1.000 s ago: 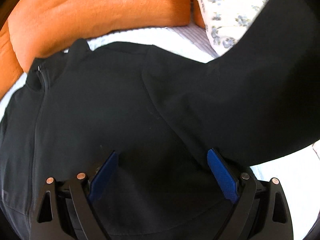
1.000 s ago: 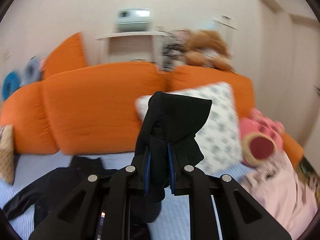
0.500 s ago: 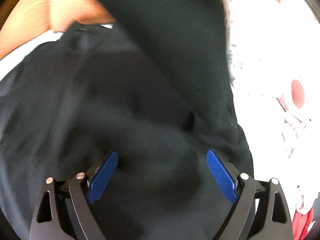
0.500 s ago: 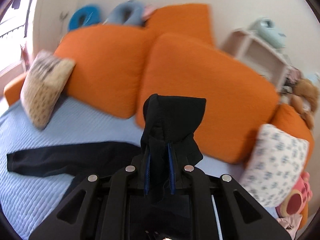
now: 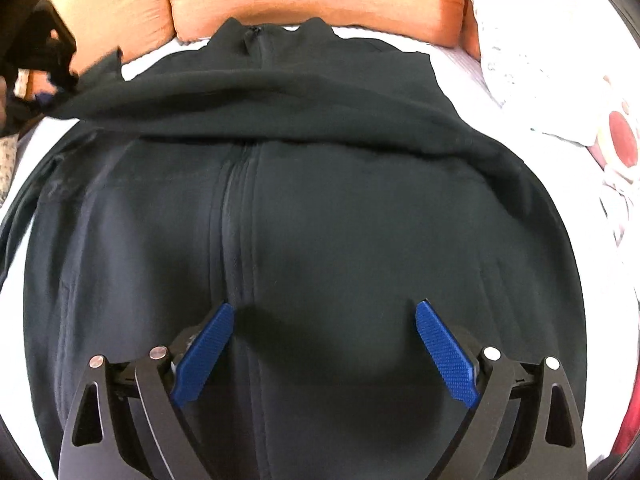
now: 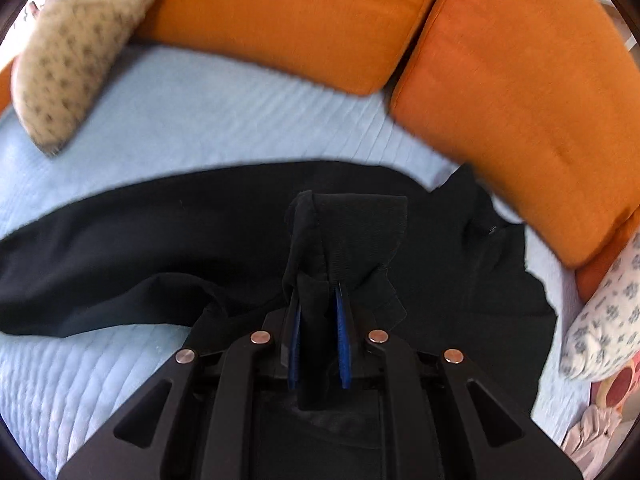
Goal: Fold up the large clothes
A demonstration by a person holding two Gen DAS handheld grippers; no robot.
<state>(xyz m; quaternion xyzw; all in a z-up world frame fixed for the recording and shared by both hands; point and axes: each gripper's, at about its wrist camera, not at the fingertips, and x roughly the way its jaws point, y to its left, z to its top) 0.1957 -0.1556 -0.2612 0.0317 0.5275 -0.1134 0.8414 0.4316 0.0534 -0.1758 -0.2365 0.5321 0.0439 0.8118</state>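
Black zip jacket [image 5: 320, 208]: spread front-up on pale blue quilted cover [image 6: 168, 128], one sleeve [image 5: 248, 100] drawn across chest. Left gripper [image 5: 324, 344]: blue pads spread wide above jacket, nothing between. Right gripper [image 6: 318, 344]: pinching the sleeve cuff [image 6: 352, 224]. Orange cushions [image 6: 500, 80] behind.

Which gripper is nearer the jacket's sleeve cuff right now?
Right. The right gripper is shut on the sleeve cuff, which sticks up between its pads. The left gripper hangs open over the jacket body beside the zipper, holding nothing.
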